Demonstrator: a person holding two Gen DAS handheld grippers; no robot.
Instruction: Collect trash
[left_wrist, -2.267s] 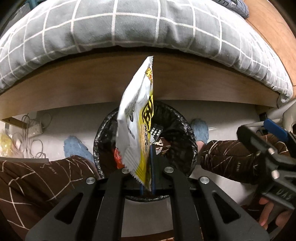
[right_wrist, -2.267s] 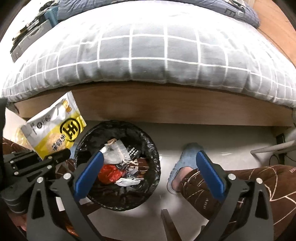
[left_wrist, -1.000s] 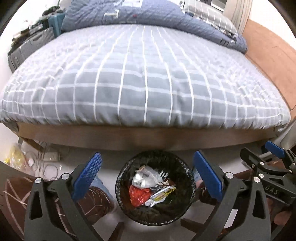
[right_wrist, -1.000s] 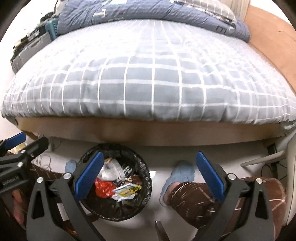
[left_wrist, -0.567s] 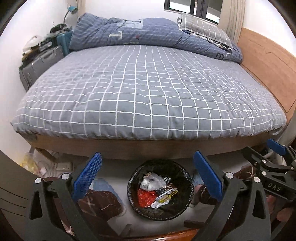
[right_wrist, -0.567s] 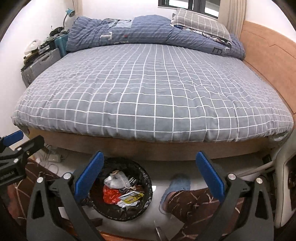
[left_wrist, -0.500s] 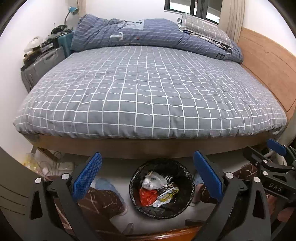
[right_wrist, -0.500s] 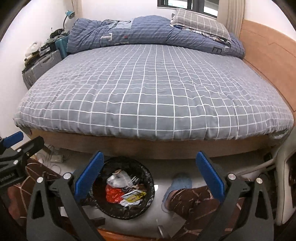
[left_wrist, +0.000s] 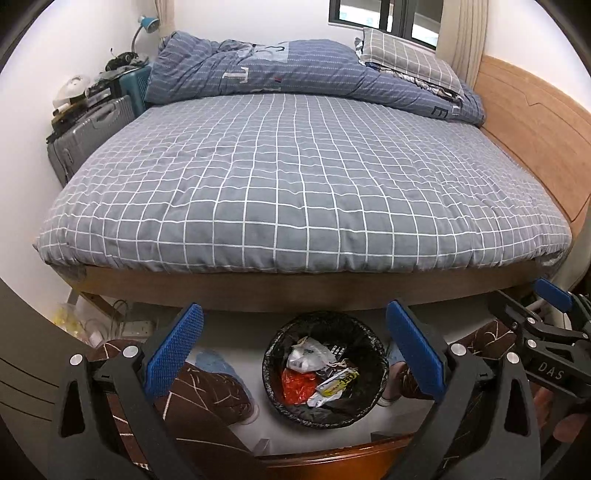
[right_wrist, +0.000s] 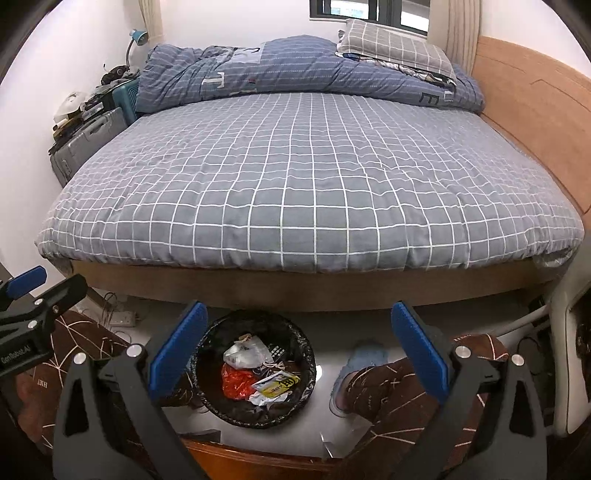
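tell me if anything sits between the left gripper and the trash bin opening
Nothing visible does. The left gripper is open and empty above the bin, whose mouth is uncovered; the yellow wrapper and other trash already lie inside.

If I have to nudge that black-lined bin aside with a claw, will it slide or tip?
The bin probably slides easily: it holds only a few wrappers, like the yellow snack packet, so it looks light. It seems wide and low, so tipping looks unlikely if pushed low. The loose black liner may crumple or snag on a claw pad.
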